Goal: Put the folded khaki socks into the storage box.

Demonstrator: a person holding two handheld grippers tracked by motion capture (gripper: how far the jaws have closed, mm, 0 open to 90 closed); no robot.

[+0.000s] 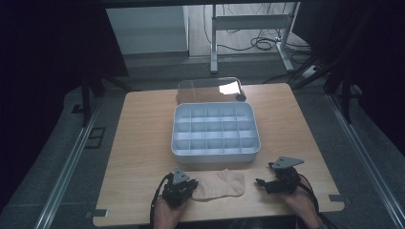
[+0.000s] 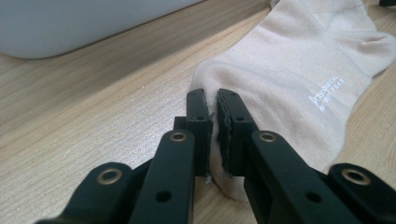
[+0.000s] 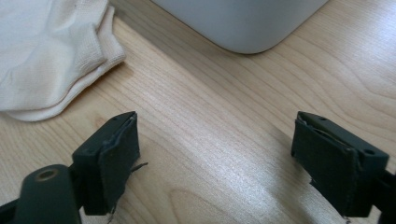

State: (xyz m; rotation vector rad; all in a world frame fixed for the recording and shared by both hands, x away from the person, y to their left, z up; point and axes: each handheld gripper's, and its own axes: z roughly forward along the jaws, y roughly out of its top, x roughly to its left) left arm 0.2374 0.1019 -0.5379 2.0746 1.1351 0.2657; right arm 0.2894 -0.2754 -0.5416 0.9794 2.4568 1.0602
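Note:
A cream sock [image 1: 220, 184] lies flat near the table's front edge, toe to the left. My left gripper [image 1: 191, 185] is shut on the toe end of the sock [image 2: 289, 70]; the jaws pinch a fold of fabric between the pads [image 2: 201, 122]. My right gripper [image 1: 260, 182] rests just right of the sock's cuff [image 3: 56, 56], its jaws open over bare wood with nothing between the pads [image 3: 114, 158]. A pale grey divided box [image 1: 216, 130] sits in the table's middle, behind the sock.
The box's clear lid [image 1: 210, 89] lies behind it at the far edge. The box's wall [image 2: 70, 23] is close ahead of the left gripper, and its corner [image 3: 243, 23] is ahead of the right one. Bare wood [image 1: 143, 138] flanks the box.

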